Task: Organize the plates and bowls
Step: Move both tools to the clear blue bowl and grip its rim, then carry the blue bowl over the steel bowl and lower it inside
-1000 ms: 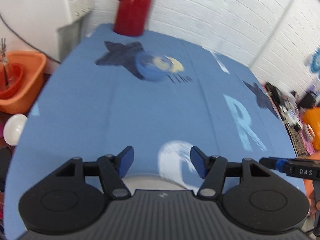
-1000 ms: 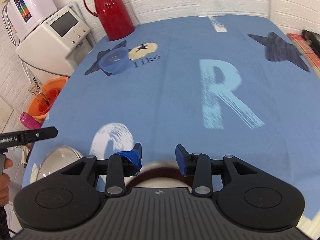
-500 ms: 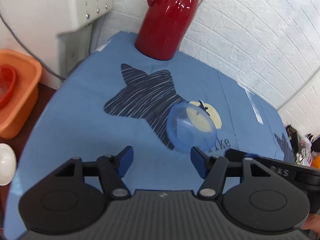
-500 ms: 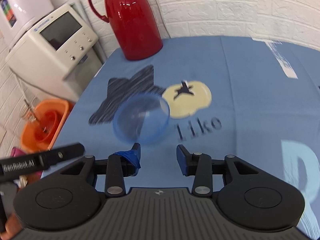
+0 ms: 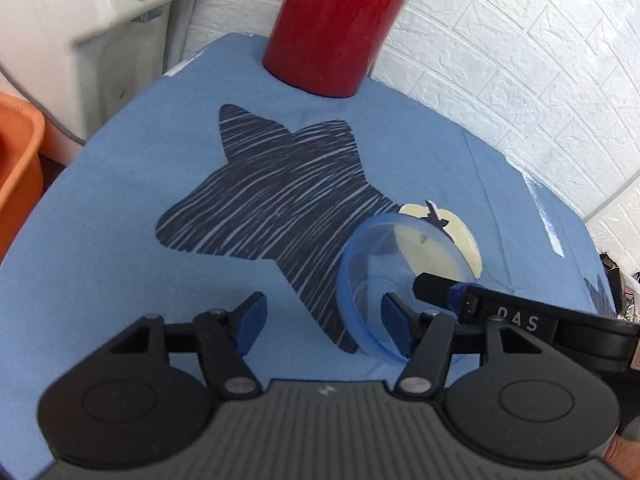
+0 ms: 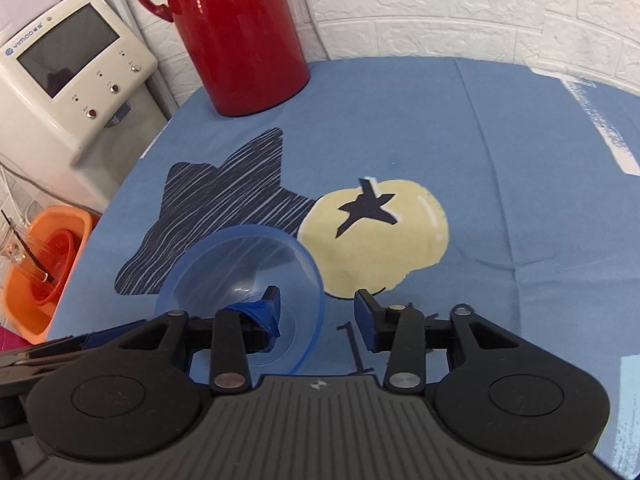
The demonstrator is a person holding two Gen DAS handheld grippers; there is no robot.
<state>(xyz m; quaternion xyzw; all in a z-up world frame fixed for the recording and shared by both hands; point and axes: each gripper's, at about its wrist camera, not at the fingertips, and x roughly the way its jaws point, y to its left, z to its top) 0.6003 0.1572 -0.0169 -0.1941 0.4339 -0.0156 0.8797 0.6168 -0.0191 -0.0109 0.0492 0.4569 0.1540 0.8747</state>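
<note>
A translucent blue bowl (image 5: pixel 360 264) stands upright on the blue tablecloth (image 5: pixel 120 208), at the tip of a dark printed star. My left gripper (image 5: pixel 323 318) is open just short of the bowl. Its right fingertip (image 5: pixel 394 320) overlaps the bowl's near rim, and I cannot tell whether they touch. In the right wrist view the bowl (image 6: pixel 240 264) sits low and left. My right gripper (image 6: pixel 318 314) is open and straddles the bowl's right wall. Its taped left fingertip (image 6: pixel 266 314) is inside the bowl and the right fingertip (image 6: pixel 366 316) is outside.
A red thermos jug (image 6: pixel 236 36) stands at the table's far edge, against the white brick wall. A white appliance (image 6: pixel 68 80) is beside the table on the left. An orange basin (image 6: pixel 44 272) with a red strainer sits below the left edge. A yellow print (image 6: pixel 384 240) lies right of the bowl.
Both grippers have moved forward across the table to the blue bowl. The right gripper's left finger is now inside the bowl. Both grippers have stayed open.
</note>
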